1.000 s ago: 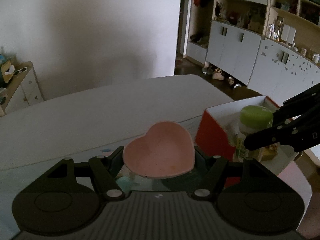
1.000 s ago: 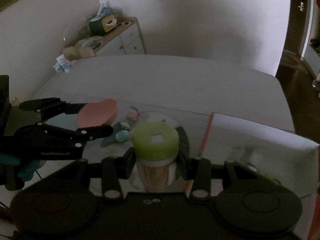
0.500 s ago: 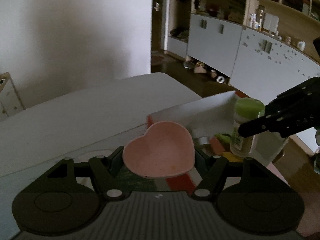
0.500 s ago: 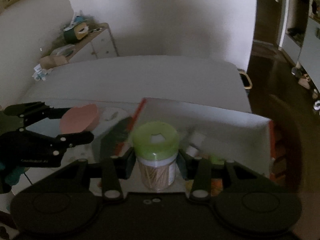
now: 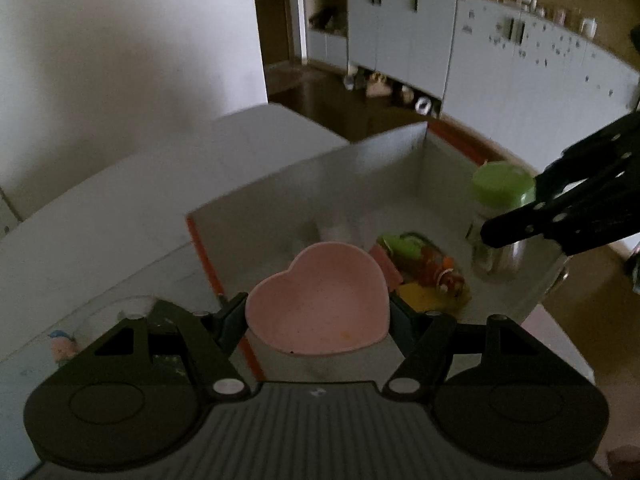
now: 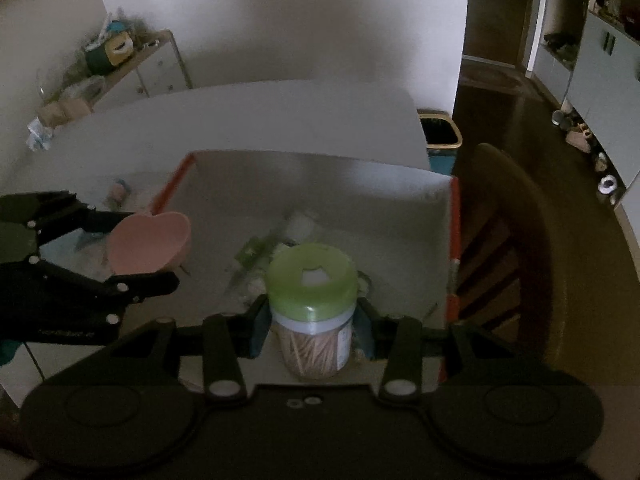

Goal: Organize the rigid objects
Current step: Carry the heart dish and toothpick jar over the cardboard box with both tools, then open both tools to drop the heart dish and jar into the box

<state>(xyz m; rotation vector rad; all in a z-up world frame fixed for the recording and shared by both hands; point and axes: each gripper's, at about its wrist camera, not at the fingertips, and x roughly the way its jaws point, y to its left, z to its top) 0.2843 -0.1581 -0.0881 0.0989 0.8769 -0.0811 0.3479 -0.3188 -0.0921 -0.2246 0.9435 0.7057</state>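
Observation:
My left gripper (image 5: pixel 316 312) is shut on a pink heart-shaped dish (image 5: pixel 320 300), held above the near left part of a white box with orange edges (image 5: pixel 320 176). From the right wrist view the same pink heart-shaped dish (image 6: pixel 150 246) hangs at the left in the left gripper (image 6: pixel 140 248). My right gripper (image 6: pixel 314 334) is shut on a toothpick jar (image 6: pixel 314 304) with a green lid, over the box's (image 6: pixel 320 184) inside. That toothpick jar (image 5: pixel 502 208) and the right gripper (image 5: pixel 504 228) show at the right of the left wrist view.
Several small items (image 5: pixel 424 264) lie on the box floor, among them green and yellow packets. The box sits on a white table (image 5: pixel 120 208). A wooden chair (image 6: pixel 512 240) stands right of the box, a bin (image 6: pixel 440 132) beyond it. Cabinets (image 5: pixel 440 48) line the far wall.
Both grippers have carried their loads sideways from beside the box to above its open inside, and sunk slightly. Neither grip has changed.

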